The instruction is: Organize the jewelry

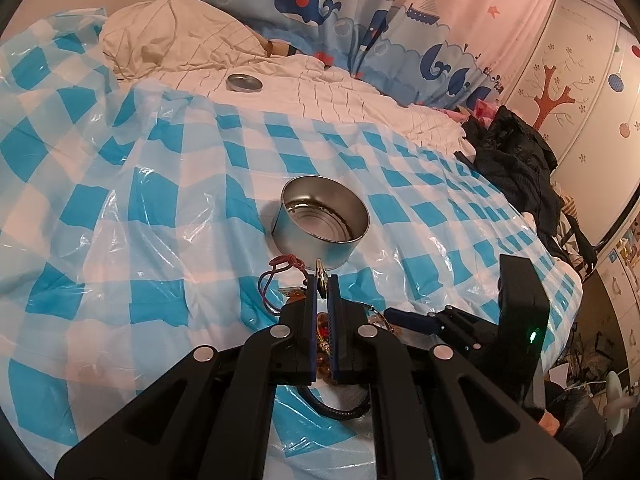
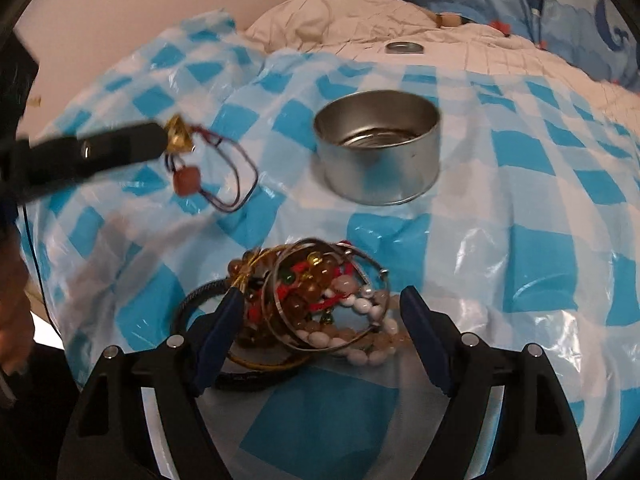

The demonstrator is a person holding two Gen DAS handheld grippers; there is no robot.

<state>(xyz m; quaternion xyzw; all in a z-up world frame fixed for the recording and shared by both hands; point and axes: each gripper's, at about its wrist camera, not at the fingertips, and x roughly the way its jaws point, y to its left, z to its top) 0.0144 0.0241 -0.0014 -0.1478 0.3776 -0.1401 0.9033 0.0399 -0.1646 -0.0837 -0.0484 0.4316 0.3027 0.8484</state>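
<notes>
Right gripper point(image 2: 320, 320): fingers spread, straddling the jewelry pile point(image 2: 316, 304) on the checkered sheet point(image 2: 520, 264). Left gripper point(image 1: 321, 280): clamped on a gold pendant point(image 2: 179, 136), red cord point(image 2: 228, 176) dangling. Beyond: open tin point(image 2: 378, 152); far, lid point(image 2: 404, 47).

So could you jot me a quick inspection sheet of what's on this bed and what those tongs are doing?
Surface: blue-checked plastic sheet spread over a bed.
Job's things: empty open tin; heap of bracelets; corded pendant, lifted.
Clutter: tin lid on the quilt; dark clothes.
Tongs: left tongs shut on the corded pendant; right tongs open, either side of the heap.
Cables: nothing seen.
Surroundings: pillow, whale curtain, decorated wardrobe.
</notes>
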